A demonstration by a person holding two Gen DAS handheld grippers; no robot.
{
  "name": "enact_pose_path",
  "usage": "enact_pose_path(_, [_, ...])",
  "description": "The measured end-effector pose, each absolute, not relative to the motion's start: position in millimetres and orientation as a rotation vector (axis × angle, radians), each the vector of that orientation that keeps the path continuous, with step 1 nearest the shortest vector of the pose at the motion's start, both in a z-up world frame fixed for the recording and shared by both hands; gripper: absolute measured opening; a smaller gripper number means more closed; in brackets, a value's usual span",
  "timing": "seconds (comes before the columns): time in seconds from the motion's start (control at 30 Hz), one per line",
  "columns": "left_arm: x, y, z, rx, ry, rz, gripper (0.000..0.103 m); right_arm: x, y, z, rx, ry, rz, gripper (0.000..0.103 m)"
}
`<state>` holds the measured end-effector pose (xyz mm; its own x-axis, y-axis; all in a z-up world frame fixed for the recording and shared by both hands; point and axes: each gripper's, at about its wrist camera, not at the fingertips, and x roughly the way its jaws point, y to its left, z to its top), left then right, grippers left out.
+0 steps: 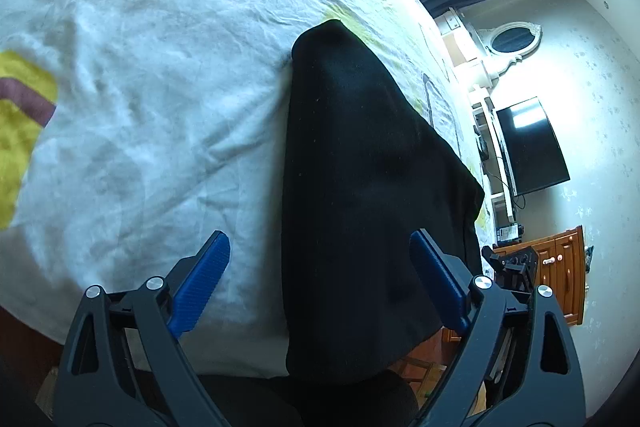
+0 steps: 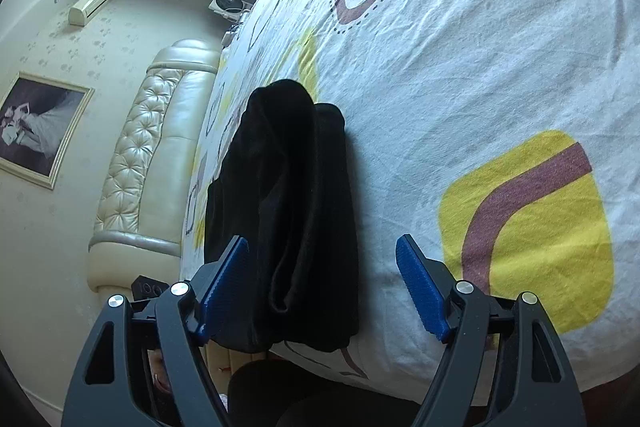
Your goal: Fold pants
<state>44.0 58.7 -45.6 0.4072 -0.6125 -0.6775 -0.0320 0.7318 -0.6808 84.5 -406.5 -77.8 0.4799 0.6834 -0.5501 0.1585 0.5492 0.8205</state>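
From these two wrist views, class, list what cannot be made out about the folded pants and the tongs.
- Black pants: near end runs below the bed sheet edge, left view; seams lost in the dark cloth.
- Layers of the fold: right view shows rolled edges, count unclear.
- Left tongs and right tongs: handles cut off by the bottom edge.

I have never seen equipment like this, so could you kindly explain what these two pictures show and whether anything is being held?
A person holds a two-finger clamp tool in each hand, with a wide-angle camera on each looking along its blue-padded fingers. One picture comes from the left gripper, the other from the right gripper. On the white bedsheet with yellow and maroon shapes lie folded black pants, near the bed's edge. Both grippers stand open; neither holds anything.
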Motion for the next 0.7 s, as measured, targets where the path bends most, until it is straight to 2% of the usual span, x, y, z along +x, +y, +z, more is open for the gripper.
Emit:
enact_pose_path(0.27, [73,36,-58,-0.622,1.093,-0.472,0.091,121,-381,-88,0.939,1.077,0.496,0.075])
enact_pose_path(0.3, [73,33,-58,-0.605,1.087,-0.467,0.091,123,-375,-87,0.919,1.081,0.511,0.065])
enact_pose_path(0.33, [72,30,-57,-0.569,1.085,-0.460,0.087,125,-369,-87,0.880,1.097,0.503,0.051])
enact_pose_path(0.37, [71,26,-57,-0.516,1.087,-0.444,0.081,125,-365,-88,0.841,1.115,0.482,0.049])
enact_pose_path(0.4, [69,22,-56,-0.462,1.088,-0.439,0.069,124,-363,-89,0.841,1.109,0.486,0.046])
enact_pose_path(0.53, [66,26,-52,-0.455,1.078,-0.436,0.043,120,-362,-89,0.871,1.087,0.499,0.042])
enact_pose_path(0.7, [63,36,-48,-0.449,1.076,-0.410,0.036,120,-353,-86,0.881,1.078,0.503,0.042])
